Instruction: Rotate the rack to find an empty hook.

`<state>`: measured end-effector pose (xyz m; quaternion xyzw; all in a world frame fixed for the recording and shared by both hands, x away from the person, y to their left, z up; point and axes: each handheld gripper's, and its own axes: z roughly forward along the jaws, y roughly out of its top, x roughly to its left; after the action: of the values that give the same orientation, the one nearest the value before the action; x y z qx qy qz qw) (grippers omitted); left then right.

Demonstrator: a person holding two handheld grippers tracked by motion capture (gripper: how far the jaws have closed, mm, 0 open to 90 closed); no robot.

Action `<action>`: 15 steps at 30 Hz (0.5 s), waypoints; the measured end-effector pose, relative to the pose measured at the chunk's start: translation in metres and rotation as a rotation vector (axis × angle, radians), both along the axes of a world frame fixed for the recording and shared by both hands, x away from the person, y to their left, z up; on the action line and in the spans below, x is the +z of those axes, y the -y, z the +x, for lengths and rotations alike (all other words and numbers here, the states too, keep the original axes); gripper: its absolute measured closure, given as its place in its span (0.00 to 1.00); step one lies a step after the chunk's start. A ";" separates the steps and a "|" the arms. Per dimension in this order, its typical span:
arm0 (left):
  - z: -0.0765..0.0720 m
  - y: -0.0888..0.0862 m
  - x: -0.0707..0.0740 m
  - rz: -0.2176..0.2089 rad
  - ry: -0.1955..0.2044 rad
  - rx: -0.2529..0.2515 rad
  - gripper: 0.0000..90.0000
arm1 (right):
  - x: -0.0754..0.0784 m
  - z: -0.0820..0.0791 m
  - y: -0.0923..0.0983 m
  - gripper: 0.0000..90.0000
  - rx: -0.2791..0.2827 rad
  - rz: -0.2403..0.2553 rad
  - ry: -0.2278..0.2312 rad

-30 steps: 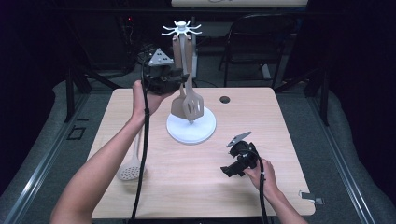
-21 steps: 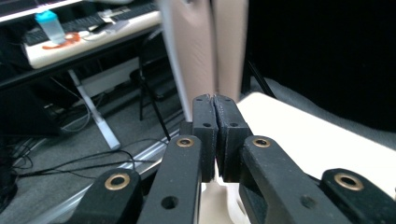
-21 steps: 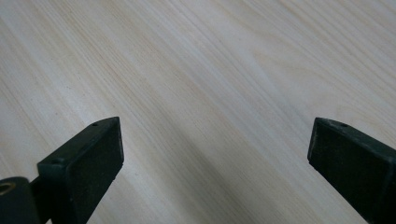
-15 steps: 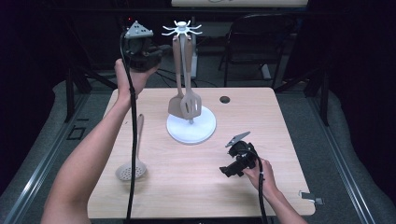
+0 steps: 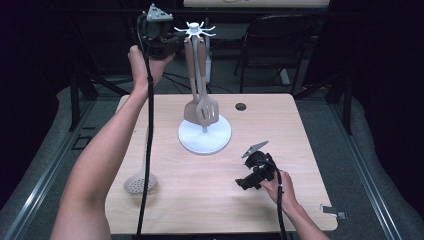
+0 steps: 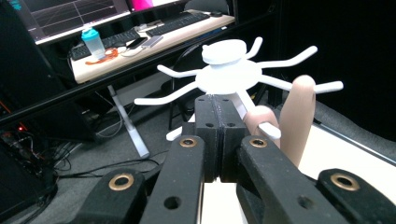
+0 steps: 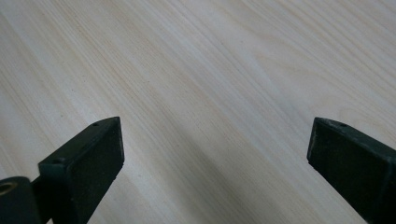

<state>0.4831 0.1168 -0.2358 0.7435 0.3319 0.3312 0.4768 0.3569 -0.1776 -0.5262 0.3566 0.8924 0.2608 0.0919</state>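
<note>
We hold our left gripper point(image 5: 172, 44) up at the hub of the white utensil rack point(image 5: 200, 31), jaws pressed together with nothing between them. Two utensils hang from its hooks: a slotted turner point(image 5: 208, 112) and a plain spatula point(image 5: 190, 111) just at its nine o'clock. A skimmer point(image 5: 140, 183) lies on the table point(image 5: 280, 130) at seven o'clock from the rack's base. Our right gripper point(image 5: 243, 183) rests low at four o'clock, jaws wide and empty. The closed tips sit just beside a hook arm point(image 6: 161, 95); a sideways nudge could rock the rack and swing the utensils off.
</note>
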 end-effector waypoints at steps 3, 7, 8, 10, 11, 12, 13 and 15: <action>0.002 0.000 0.001 -0.001 0.000 0.009 1.00 | 0.000 0.000 0.001 0.04 -0.003 -0.004 0.001; 0.005 -0.003 0.002 -0.006 0.000 0.024 1.00 | 0.000 0.000 0.000 0.04 -0.005 0.001 0.002; 0.006 -0.005 0.003 -0.010 0.000 0.028 1.00 | 0.000 0.000 0.000 0.04 -0.006 0.001 0.005; 0.008 -0.007 0.003 -0.013 -0.003 0.035 1.00 | 0.002 0.001 0.001 0.04 0.016 -0.033 -0.013; 0.009 -0.008 0.003 -0.018 -0.001 0.041 1.00 | 0.001 0.001 0.000 0.04 0.011 -0.031 -0.011; 0.010 -0.009 0.002 -0.019 -0.005 0.041 1.00 | 0.001 0.001 0.000 0.04 0.012 -0.032 -0.012; 0.011 -0.010 0.002 -0.021 -0.007 0.043 1.00 | 0.000 0.000 0.000 0.04 0.000 -0.012 -0.009; 0.013 -0.011 0.000 -0.027 -0.012 0.044 1.00 | -0.001 0.000 0.000 0.04 -0.001 -0.010 -0.004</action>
<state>0.4964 0.1283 -0.2353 0.7314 0.3556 0.3326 0.4774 0.3573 -0.1774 -0.5271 0.3572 0.8937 0.2556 0.0917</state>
